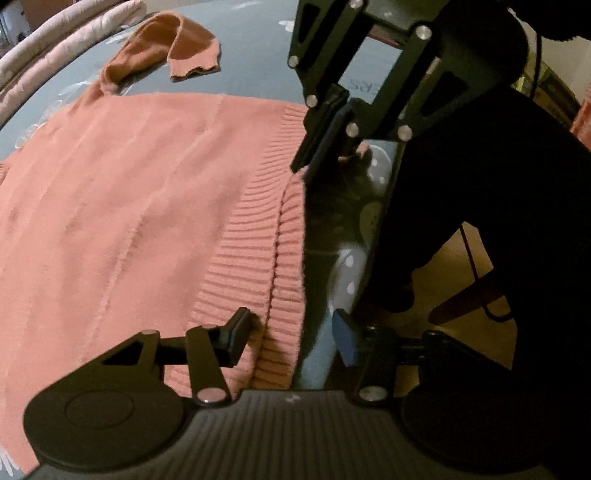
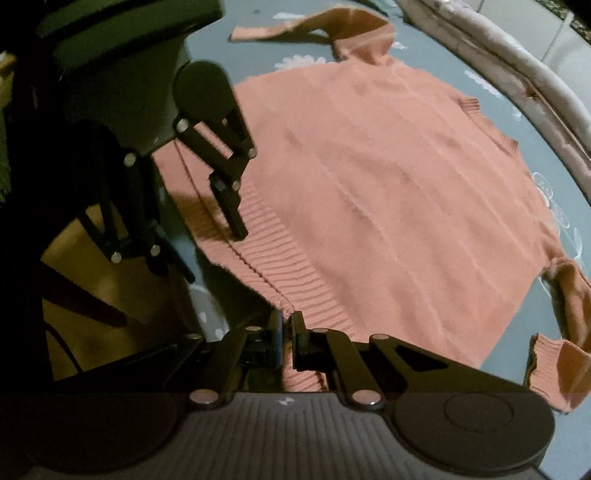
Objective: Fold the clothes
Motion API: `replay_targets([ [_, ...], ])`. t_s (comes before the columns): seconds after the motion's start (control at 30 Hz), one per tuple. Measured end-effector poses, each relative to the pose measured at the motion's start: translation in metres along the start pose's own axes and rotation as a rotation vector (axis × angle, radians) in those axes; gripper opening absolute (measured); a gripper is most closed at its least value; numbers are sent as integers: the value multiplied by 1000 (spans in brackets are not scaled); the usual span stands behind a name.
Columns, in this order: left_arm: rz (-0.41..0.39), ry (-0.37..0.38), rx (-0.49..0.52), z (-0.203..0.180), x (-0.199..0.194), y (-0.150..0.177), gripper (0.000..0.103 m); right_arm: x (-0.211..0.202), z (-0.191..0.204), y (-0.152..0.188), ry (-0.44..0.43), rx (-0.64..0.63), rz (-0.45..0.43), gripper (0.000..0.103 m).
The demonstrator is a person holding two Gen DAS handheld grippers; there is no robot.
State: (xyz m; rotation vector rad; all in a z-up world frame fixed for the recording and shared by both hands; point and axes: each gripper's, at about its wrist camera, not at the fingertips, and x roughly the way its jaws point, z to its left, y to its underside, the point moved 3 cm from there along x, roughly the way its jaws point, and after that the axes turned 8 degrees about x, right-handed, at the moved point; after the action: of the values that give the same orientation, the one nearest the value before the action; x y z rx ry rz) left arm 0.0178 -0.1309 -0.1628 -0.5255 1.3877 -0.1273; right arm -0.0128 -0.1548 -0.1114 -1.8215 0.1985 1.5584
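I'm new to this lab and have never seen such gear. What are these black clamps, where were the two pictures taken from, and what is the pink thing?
Each black clamp is a two-fingered tool a person holds, one per hand, with a camera looking along its fingers. One picture comes from the left tool, the other from the right tool. A pink sweater lies spread on a grey flowered cloth. The right tool is shut on the sweater's ribbed hem. The left tool straddles the same hem's edge, its fingers apart, not pinching it.

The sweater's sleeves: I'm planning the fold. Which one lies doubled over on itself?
Both sleeves are bent back, cuffs toward the body; neither stands apart.
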Motion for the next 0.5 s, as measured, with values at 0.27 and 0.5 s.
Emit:
replay_targets([
  [0.27, 18, 35, -62, 5, -1, 8, 35, 29, 31, 37, -143, -83, 263, 1],
  [0.5, 41, 51, -98, 10, -16, 18, 36, 12, 19, 19, -38, -9, 96, 15],
])
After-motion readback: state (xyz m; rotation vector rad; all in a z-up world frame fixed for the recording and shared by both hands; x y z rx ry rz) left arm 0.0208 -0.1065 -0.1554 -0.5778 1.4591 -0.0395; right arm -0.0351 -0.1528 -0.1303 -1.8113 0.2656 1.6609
